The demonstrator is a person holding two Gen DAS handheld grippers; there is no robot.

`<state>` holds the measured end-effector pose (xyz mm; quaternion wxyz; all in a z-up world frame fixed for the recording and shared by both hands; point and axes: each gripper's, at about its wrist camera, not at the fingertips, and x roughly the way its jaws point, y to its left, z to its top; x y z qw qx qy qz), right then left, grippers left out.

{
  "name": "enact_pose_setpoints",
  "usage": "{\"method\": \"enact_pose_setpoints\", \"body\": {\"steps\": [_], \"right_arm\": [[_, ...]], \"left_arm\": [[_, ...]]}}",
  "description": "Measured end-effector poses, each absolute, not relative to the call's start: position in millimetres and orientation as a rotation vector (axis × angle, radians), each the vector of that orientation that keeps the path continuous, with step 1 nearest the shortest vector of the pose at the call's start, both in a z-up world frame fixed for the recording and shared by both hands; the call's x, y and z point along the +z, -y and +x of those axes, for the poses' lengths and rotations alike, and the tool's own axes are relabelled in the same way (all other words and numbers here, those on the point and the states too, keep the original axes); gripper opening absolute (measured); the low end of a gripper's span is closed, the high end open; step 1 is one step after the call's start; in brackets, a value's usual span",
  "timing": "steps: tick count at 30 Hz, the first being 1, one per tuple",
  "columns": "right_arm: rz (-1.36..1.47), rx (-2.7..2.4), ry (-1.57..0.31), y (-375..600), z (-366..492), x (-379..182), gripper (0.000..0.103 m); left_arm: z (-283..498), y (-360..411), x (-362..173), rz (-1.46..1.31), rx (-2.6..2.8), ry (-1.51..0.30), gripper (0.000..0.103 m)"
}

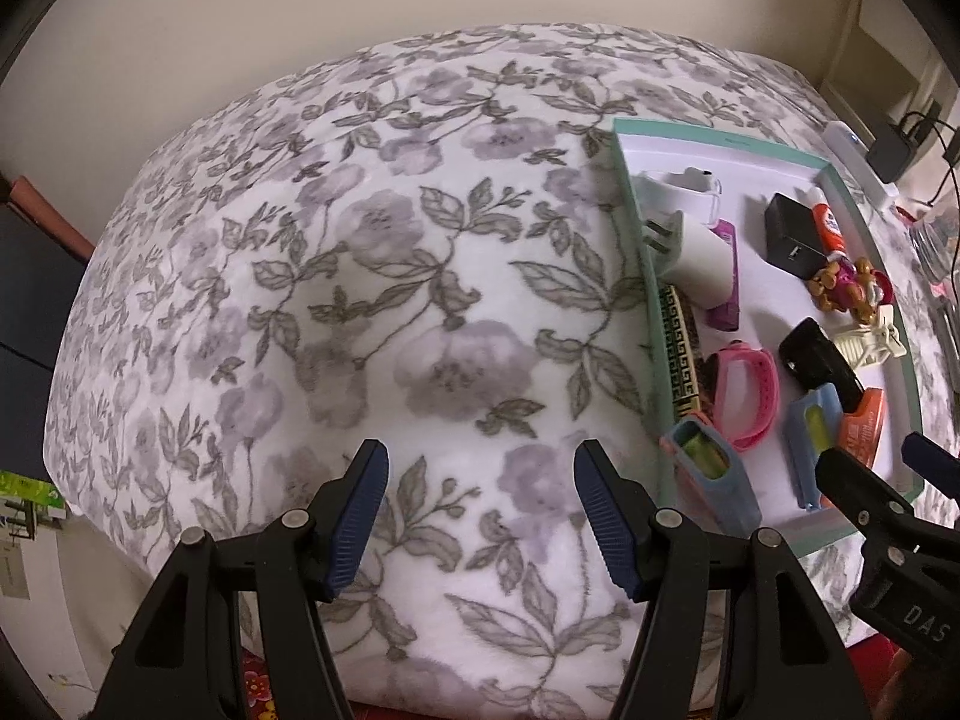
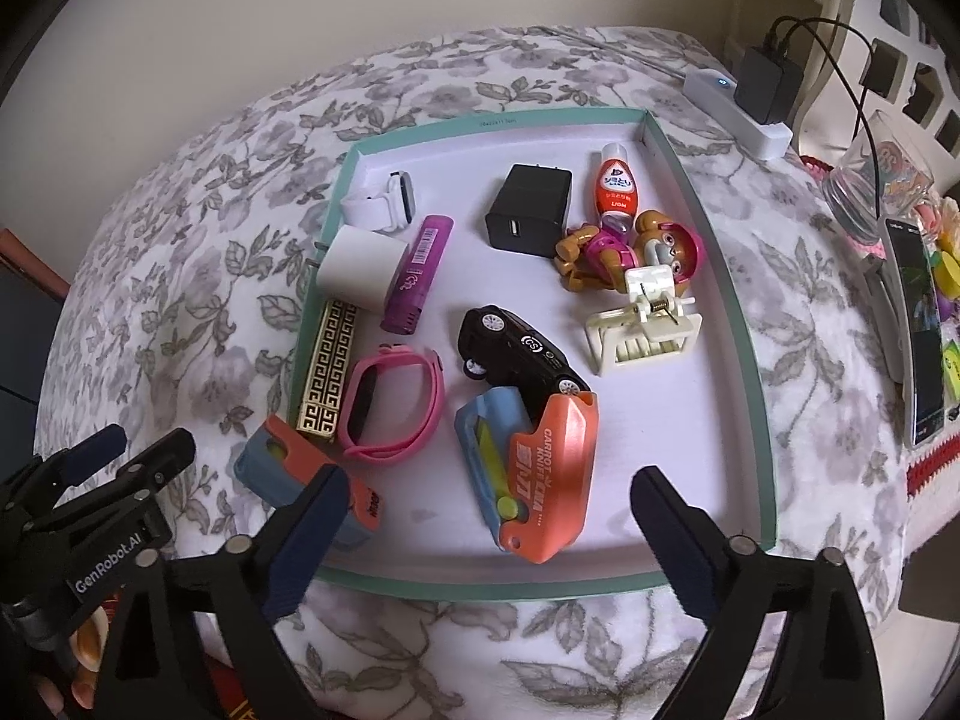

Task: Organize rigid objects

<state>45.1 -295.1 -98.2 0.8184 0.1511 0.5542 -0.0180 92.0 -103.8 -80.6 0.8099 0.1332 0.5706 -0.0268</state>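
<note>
A shallow teal-rimmed tray (image 2: 708, 210) lies on the floral bedspread and holds several small items: an orange and blue carrot knife (image 2: 540, 474), a black toy car (image 2: 519, 351), a pink wristband (image 2: 393, 405), a black charger (image 2: 531, 210), a purple stick (image 2: 417, 267), a white clip (image 2: 645, 324) and a bear toy (image 2: 630, 246). A second orange and blue knife (image 2: 300, 468) rests on the tray's front left corner. My right gripper (image 2: 489, 510) is open and empty over the tray's front edge. My left gripper (image 1: 480, 498) is open and empty over bare bedspread, left of the tray (image 1: 636, 252).
A white power strip with a black adapter (image 2: 762, 96), a glass (image 2: 870, 186) and a phone (image 2: 918, 324) sit right of the tray. The floral bedspread (image 1: 360, 270) stretches left to the bed edge. A wall stands behind.
</note>
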Motion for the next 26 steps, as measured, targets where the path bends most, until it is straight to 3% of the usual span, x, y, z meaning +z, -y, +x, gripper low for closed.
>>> {"method": "enact_pose_setpoints", "body": {"steps": [2, 5, 6, 26], "right_arm": [[0.32, -0.039, -1.176, 295, 45, -98, 0.103], [0.326, -0.04, -1.171, 296, 44, -97, 0.103], [0.328, -0.041, -1.17, 296, 44, -97, 0.103], [0.3, -0.029, -1.121, 289, 41, -85, 0.103]], "left_arm": [[92, 100, -80, 0.272, -0.053, -1.221, 0.067], [91, 97, -80, 0.261, -0.044, -1.222, 0.09], [91, 96, -79, 0.255, -0.041, -1.217, 0.091], [82, 91, -63, 0.251, -0.026, -1.133, 0.091]]}}
